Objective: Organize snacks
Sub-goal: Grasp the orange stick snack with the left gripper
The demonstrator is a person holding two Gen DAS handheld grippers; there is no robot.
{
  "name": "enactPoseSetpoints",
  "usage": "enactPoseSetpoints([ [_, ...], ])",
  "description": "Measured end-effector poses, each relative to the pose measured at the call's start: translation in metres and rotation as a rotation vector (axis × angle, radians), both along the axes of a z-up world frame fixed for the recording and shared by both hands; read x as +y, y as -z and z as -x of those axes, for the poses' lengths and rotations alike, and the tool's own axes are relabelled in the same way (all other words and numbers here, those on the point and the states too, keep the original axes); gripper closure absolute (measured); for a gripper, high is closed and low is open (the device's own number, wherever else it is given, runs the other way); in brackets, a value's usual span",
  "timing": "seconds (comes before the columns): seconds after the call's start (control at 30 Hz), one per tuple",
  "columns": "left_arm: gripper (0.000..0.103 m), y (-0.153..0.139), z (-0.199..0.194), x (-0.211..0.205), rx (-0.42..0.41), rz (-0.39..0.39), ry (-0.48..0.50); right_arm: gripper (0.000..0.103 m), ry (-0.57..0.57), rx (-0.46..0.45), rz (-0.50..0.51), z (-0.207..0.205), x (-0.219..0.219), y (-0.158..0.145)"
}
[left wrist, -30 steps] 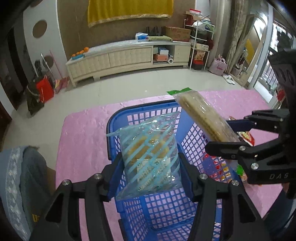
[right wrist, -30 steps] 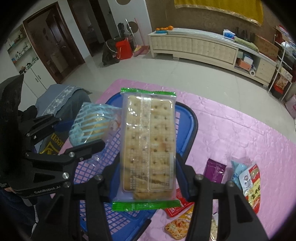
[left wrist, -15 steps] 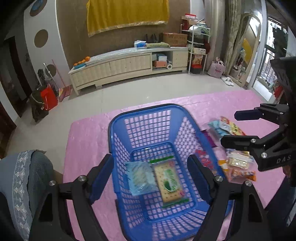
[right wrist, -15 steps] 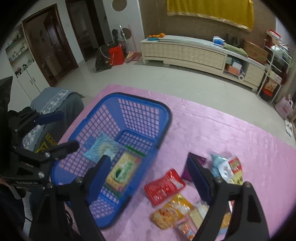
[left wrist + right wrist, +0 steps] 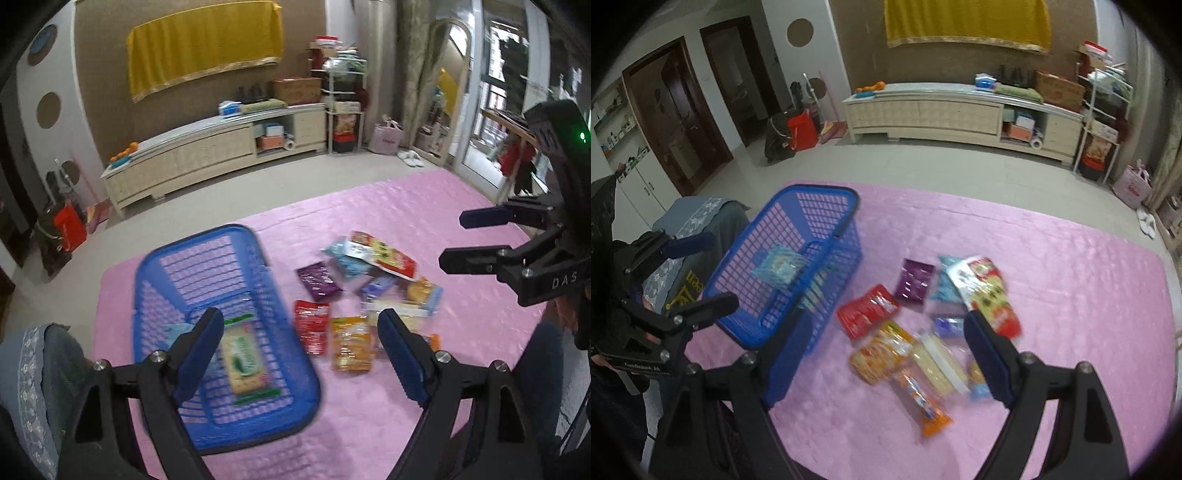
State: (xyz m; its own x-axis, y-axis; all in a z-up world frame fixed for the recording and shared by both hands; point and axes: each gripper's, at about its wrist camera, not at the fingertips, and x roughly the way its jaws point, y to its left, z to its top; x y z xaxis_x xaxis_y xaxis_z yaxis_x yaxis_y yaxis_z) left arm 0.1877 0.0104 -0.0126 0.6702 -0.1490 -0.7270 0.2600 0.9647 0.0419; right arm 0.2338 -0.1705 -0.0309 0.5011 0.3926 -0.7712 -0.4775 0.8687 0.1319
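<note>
- Left wrist view showed the blue basket [image 5: 236,258] on the pink surface [image 5: 424,206], with a green-edged cracker pack [image 5: 245,360] lying flat on its floor and a pale blue striped packet [image 5: 173,330] beside that pack.
- Right of the basket, a loose heap of snacks lay on the surface: a red pouch [image 5: 312,325], an orange bag [image 5: 351,343], a purple packet [image 5: 319,282] and a red-and-white bag [image 5: 384,254].
- Left gripper [image 5: 301,350] hung above the basket's right rim; its fingers had just been opening, stood wide apart and held nothing.
- Right wrist view showed the same basket [image 5: 816,195] at the left, the striped packet [image 5: 779,267] inside it, and the heap spread in front: red pouch [image 5: 868,310], purple packet [image 5: 914,282], red-and-white bag [image 5: 988,291], a long orange stick pack [image 5: 923,406].
- Right gripper [image 5: 886,354] hovered over the heap, its fingers spread wide and empty.
- Beyond the surface stood a cream cabinet [image 5: 923,110] against the wall, under a yellow cloth [image 5: 967,22].
</note>
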Motion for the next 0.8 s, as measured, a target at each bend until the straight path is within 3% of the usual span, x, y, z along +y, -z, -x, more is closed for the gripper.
enactPoseSetpoints([
  [0.23,0.019,0.018,0.002,-0.045,0.044,0.022,0.054,0.016,0.03,-0.003,0.023,0.015,-0.041,0.017],
  [0.47,0.019,0.057,-0.003,-0.081,0.145,0.092,0.047,0.016,0.077,0.007,0.032,0.027,-0.077,0.051],
  [0.8,0.02,0.124,-0.023,-0.113,0.344,0.18,-0.081,0.016,0.123,0.052,0.067,0.022,-0.107,0.103],
])
